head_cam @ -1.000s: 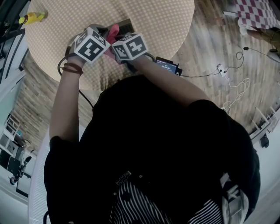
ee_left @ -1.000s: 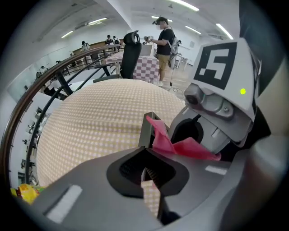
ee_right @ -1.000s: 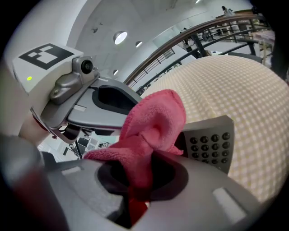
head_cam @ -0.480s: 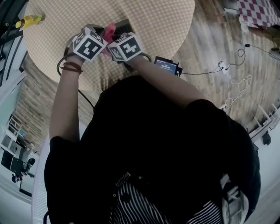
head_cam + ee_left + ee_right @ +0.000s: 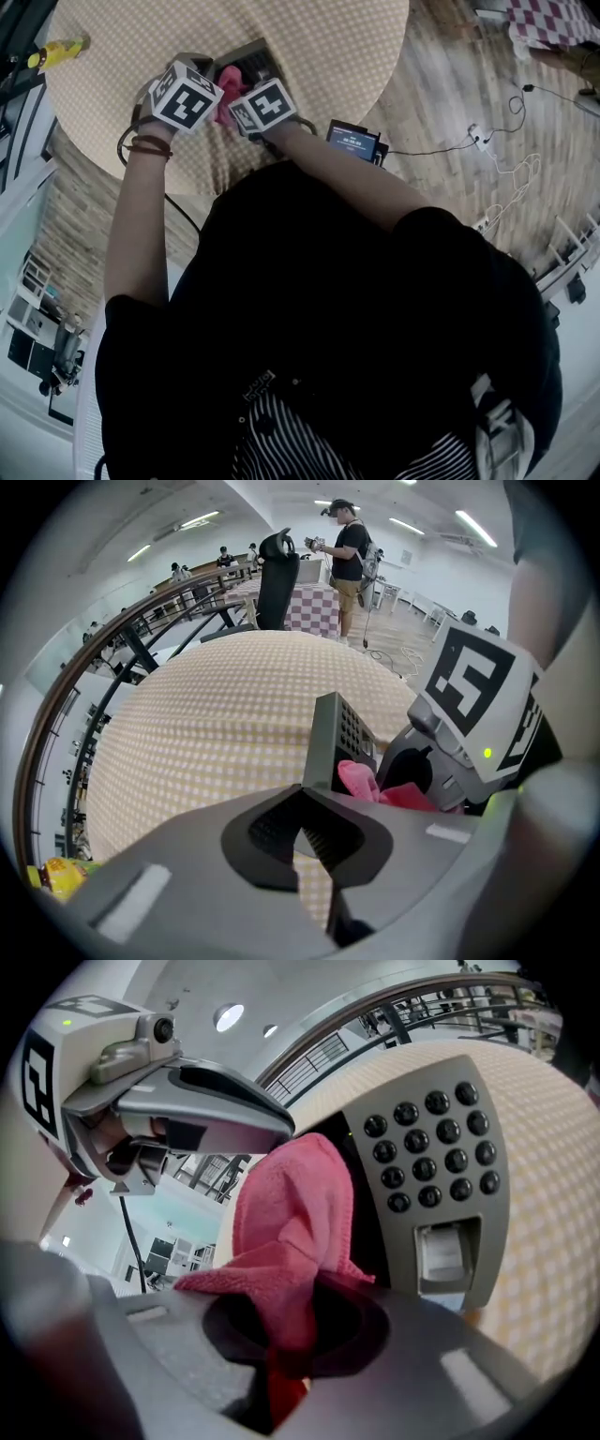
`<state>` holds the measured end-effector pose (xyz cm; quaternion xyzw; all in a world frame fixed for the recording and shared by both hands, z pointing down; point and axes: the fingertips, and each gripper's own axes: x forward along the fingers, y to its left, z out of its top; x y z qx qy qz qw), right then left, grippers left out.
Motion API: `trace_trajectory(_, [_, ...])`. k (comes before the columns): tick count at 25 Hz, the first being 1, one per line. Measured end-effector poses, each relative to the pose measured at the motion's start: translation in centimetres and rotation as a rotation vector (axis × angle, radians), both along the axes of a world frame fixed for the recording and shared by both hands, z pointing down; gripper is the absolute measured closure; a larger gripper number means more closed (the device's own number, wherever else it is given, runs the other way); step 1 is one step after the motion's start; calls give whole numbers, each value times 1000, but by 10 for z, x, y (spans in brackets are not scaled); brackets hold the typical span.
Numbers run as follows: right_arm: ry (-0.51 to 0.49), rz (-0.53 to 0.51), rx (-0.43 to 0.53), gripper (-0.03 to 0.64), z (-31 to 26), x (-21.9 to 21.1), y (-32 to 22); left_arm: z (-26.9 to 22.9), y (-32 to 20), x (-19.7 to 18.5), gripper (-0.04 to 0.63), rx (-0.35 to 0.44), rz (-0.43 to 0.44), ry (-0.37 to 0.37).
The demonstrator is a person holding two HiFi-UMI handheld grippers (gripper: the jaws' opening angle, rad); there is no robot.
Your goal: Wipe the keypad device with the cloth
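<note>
A grey keypad device (image 5: 441, 1176) with black buttons stands tilted on the table, its face toward my right gripper. My right gripper (image 5: 281, 1354) is shut on a pink cloth (image 5: 291, 1222), which lies against the device's left side. My left gripper (image 5: 307, 829) is shut at the device's edge (image 5: 330, 747) and holds it up. In the left gripper view the cloth (image 5: 361, 782) shows just behind the device, in front of the right gripper (image 5: 469, 714). From the head view both marker cubes, left (image 5: 185, 97) and right (image 5: 261, 106), sit close together around the cloth (image 5: 228, 84).
The round table (image 5: 328, 37) wears a beige checked cover. A yellow bottle (image 5: 56, 52) lies at its far left edge. A small screen unit (image 5: 354, 141) hangs by the near edge. Cables (image 5: 497, 178) lie on the wooden floor. A black chair (image 5: 278, 578) and a standing person (image 5: 347, 550) are beyond the table.
Both grippers have shifted slightly left together. The pink cloth now sits lower between the two cubes, against the device.
</note>
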<state>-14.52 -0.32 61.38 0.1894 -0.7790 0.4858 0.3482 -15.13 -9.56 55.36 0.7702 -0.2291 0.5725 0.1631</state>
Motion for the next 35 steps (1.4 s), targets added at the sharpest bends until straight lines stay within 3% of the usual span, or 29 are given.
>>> trace_trajectory(4, [13, 15, -9, 554, 2, 2, 1, -1, 0, 1, 592, 31, 1, -15])
trace_trajectory(8, [-7, 106, -89, 554, -1, 3, -2, 0, 2, 2, 592, 48, 21, -35])
trace_trajectory(10, [-14, 134, -75, 554, -11, 3, -12, 0, 2, 2, 592, 51, 31, -40])
trace_trajectory(13, [-72, 194, -66, 554, -31, -1, -29, -1, 5, 2, 592, 54, 51, -54])
trace_trajectory(16, [-133, 255, -136, 554, -45, -7, -39, 0, 7, 1, 592, 60, 48, -56])
trace_trajectory(22, [-102, 222, -112, 554, -39, -7, -36, 1, 6, 0, 592, 81, 47, -84])
trace_trajectory(28, [-106, 284, -250, 554, -10, 4, -13, 3, 6, -3, 592, 82, 29, -82])
trace_trajectory(35, [-40, 258, -257, 554, 5, 11, -1, 4, 6, -2, 592, 105, 76, -117])
